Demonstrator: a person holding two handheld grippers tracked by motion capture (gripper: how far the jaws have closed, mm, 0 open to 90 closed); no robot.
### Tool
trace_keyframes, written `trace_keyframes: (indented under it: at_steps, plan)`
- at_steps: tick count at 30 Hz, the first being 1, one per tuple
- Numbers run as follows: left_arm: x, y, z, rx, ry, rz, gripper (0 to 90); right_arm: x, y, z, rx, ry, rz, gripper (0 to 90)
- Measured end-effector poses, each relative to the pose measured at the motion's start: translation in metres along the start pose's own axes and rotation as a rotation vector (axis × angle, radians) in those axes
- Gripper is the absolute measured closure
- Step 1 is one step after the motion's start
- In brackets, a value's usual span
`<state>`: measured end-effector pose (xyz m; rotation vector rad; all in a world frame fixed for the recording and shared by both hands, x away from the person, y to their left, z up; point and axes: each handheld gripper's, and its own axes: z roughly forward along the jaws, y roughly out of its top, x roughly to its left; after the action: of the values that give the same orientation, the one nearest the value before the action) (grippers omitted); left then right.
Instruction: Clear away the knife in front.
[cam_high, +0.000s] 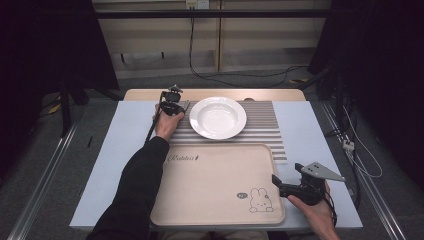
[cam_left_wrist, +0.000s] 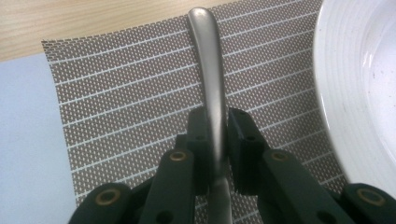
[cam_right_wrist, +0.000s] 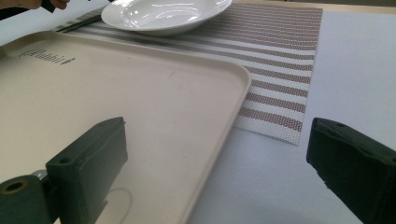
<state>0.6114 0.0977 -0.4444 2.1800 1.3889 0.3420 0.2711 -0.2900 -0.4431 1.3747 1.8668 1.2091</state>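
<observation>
A silver metal utensil handle (cam_left_wrist: 211, 70) lies over the striped brown placemat (cam_left_wrist: 130, 93), just left of a white deep plate (cam_high: 218, 118). My left gripper (cam_left_wrist: 217, 127) is shut on that handle, its black pads pressing it from both sides; the utensil's working end is hidden under the jaws. From above, the left gripper (cam_high: 176, 102) sits at the placemat's far left corner beside the plate. My right gripper (cam_high: 276, 181) stands open with nothing between its fingers, at the near right corner of the beige tray (cam_high: 215, 185). Its jaws (cam_right_wrist: 219, 154) straddle the tray's right rim.
The tray (cam_right_wrist: 140, 102) carries a rabbit drawing and lies in front of the placemat (cam_right_wrist: 280, 56). A pale blue sheet (cam_high: 125, 145) covers the table. The white plate (cam_right_wrist: 163, 14) holds nothing. Cables run on the floor beyond the table.
</observation>
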Motion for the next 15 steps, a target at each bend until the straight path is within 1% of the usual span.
trace_keyframes:
  at_steps: [3,4,5,6,7,12,13,15]
  plan:
    - [0.000,0.000,0.000,-0.001,0.005,0.001,80.0,0.000,0.000,0.000,-0.001,-0.001,0.000,5.1]
    - [0.000,0.000,-0.002,-0.003,0.007,-0.006,79.9,0.000,0.000,0.000,0.000,-0.001,0.000,5.1]
    - [0.000,0.000,-0.002,-0.007,0.009,-0.001,79.9,0.000,0.000,0.000,0.001,-0.001,0.001,5.1]
    - [0.000,0.001,-0.004,-0.009,0.001,-0.005,79.9,0.000,0.000,0.000,0.000,0.001,-0.001,5.1]
    - [0.001,0.001,-0.005,-0.017,0.000,-0.003,80.0,0.000,0.000,0.000,0.000,0.001,-0.001,5.1]
    - [0.002,0.002,-0.010,-0.022,0.008,0.006,80.0,0.000,0.000,0.000,0.000,0.001,0.000,5.1]
    - [0.002,0.002,-0.010,-0.026,0.009,-0.002,80.0,0.000,0.000,0.000,0.000,0.000,-0.002,5.1]
    - [0.003,0.002,-0.012,-0.022,0.009,0.007,79.9,0.000,0.000,0.000,0.000,-0.001,-0.004,5.0]
